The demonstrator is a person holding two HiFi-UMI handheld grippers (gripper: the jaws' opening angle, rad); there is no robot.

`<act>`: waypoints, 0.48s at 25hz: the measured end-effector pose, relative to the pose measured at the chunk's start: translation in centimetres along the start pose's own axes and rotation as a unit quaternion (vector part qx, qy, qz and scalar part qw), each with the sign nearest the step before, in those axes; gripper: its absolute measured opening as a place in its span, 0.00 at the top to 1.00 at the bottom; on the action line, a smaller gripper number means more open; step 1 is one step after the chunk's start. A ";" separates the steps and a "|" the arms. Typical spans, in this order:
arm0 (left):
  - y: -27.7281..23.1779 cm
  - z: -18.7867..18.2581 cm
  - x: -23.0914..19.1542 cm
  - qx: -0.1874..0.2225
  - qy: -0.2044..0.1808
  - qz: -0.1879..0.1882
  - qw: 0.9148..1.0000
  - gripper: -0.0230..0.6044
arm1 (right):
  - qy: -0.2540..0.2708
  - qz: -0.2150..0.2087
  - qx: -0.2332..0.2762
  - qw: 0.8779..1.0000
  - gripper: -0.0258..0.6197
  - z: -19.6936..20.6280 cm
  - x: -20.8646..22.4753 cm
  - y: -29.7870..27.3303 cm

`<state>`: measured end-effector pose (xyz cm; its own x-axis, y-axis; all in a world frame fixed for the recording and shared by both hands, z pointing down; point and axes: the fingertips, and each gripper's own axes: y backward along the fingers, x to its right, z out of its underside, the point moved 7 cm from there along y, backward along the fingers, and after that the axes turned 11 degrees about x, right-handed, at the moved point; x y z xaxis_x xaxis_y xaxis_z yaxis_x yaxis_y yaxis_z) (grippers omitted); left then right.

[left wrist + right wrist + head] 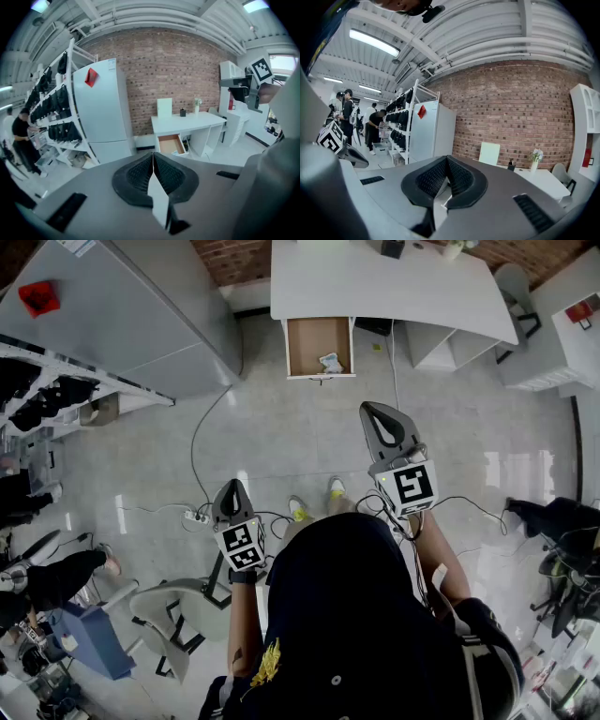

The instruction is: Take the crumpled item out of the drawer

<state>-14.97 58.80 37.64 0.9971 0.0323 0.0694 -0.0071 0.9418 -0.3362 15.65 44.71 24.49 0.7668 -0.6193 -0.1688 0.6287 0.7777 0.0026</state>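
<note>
The open drawer (319, 345) hangs out from under the white desk (375, 282) at the top centre of the head view. Its brown inside is bare apart from the crumpled item (331, 362), a pale wad in the drawer's lower right corner, against the white front panel. In the left gripper view the same drawer (171, 144) shows small, just above the jaws at centre frame.

The left gripper (233, 488) sits lower left of centre and the right gripper (375, 418) right of centre and higher in the frame. Both are well apart from the drawer. In its own view each gripper has its jaws pressed together with nothing between them.

Between the grippers and the drawer front lies open grey tiled floor. A cable (199, 437) curls down the left of that floor to a power strip (195, 517) beside the left gripper. A tall white cabinet (141, 306) fills the upper left, its corner near the drawer's left side. A grey chair (169, 610) stands at the lower left, and low white units (441, 348) stand under the desk's right end.
</note>
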 end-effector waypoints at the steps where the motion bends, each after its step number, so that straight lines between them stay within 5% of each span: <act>1: 0.1 -0.9 0.0 0.016 0.002 0.016 1.000 0.93 | -0.003 0.002 0.002 1.000 0.92 -0.6 -0.9 0.5; 4: 0.1 -3.8 -0.2 0.071 -0.025 0.060 0.995 0.93 | 0.002 0.011 0.004 1.000 0.92 -2.1 -3.6 1.6; 10: 1.7 -7.4 -0.7 0.161 -0.084 0.139 0.974 0.93 | -0.012 0.059 0.030 0.998 0.92 -4.3 -7.9 3.1; 11: 2.1 -7.4 -0.7 0.167 -0.094 0.148 0.970 0.93 | -0.023 0.058 0.033 0.998 0.73 -4.5 -8.4 3.3; 12: 2.4 -7.3 -0.8 0.170 -0.101 0.155 0.968 0.93 | -0.031 0.055 0.030 0.998 0.42 -4.6 -8.9 3.4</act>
<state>-15.26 58.56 29.88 0.9081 0.3635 0.2078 -0.3627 0.9309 -0.0432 10.40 53.35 21.51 0.8370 -0.5374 -0.1036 0.5454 0.8345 0.0777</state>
